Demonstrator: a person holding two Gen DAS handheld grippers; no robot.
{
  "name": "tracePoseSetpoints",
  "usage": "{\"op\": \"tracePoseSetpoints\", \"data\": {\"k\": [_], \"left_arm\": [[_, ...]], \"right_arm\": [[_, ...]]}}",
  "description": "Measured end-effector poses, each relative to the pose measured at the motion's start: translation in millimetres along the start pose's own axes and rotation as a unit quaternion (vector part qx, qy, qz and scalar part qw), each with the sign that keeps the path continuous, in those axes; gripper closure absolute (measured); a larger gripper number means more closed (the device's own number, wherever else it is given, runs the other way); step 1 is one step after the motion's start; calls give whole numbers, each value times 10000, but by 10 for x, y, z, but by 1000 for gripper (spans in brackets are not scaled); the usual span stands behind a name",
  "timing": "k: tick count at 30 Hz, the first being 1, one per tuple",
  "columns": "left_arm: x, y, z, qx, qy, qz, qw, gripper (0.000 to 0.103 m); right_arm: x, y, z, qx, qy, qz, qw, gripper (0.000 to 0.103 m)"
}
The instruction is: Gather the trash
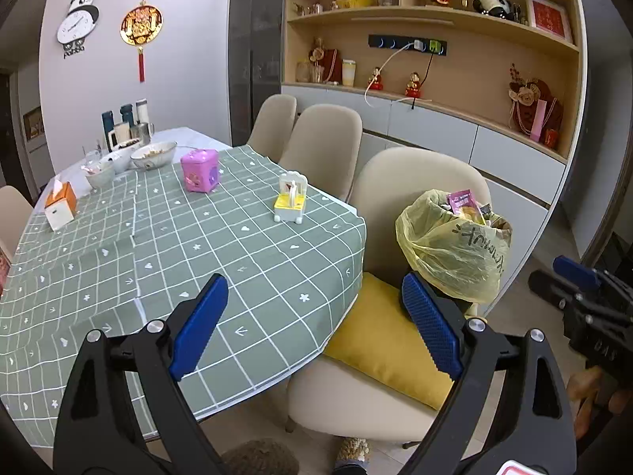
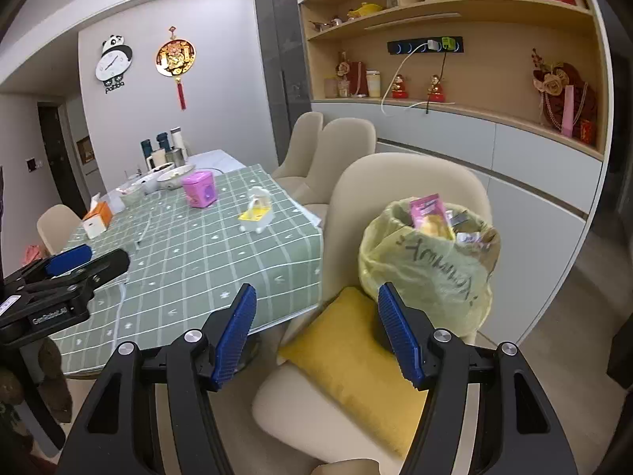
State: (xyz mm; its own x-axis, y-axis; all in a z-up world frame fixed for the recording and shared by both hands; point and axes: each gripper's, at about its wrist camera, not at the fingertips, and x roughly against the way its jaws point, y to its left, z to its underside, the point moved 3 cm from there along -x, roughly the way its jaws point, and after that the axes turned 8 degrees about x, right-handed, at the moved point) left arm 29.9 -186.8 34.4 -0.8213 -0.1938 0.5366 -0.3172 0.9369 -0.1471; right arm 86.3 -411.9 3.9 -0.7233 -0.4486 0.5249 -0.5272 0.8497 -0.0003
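Observation:
A yellow plastic trash bag [image 1: 455, 253] [image 2: 427, 269], full of wrappers, stands on a yellow cushion [image 1: 387, 344] [image 2: 348, 360] on a beige chair [image 1: 419, 174] [image 2: 407, 182]. My left gripper [image 1: 316, 324] is open with nothing between its blue pads; it hangs over the corner of the table with the green checked cloth [image 1: 178, 269], with the bag behind its right finger. My right gripper [image 2: 316, 332] is also open and empty, in front of the cushion, the bag just beyond its right finger. Each gripper shows at the edge of the other's view.
On the table stand a pink box [image 1: 199, 169] [image 2: 199, 189], a small yellow and white toy [image 1: 290, 202] [image 2: 256, 213], an orange tissue box [image 1: 61, 206], bowls [image 1: 152, 154] and bottles. Two more beige chairs [image 1: 324, 142] stand along the table. A shelf wall [image 1: 474, 79] fills the right side.

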Motion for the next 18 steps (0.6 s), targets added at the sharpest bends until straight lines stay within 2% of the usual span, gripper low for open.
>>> {"op": "tracePoseSetpoints", "data": {"k": [4, 8, 18], "left_arm": [[174, 31, 33, -26, -237, -185, 9995, 18], [242, 71, 59, 25, -306, -294, 9991, 18], [218, 118, 147, 155, -174, -339, 9992, 18]], "right_arm": [[71, 165, 23, 121, 23, 48, 9999, 42], [117, 248, 49, 166, -41, 6, 9999, 42], [128, 289, 125, 180, 9, 19, 9998, 42]]}}
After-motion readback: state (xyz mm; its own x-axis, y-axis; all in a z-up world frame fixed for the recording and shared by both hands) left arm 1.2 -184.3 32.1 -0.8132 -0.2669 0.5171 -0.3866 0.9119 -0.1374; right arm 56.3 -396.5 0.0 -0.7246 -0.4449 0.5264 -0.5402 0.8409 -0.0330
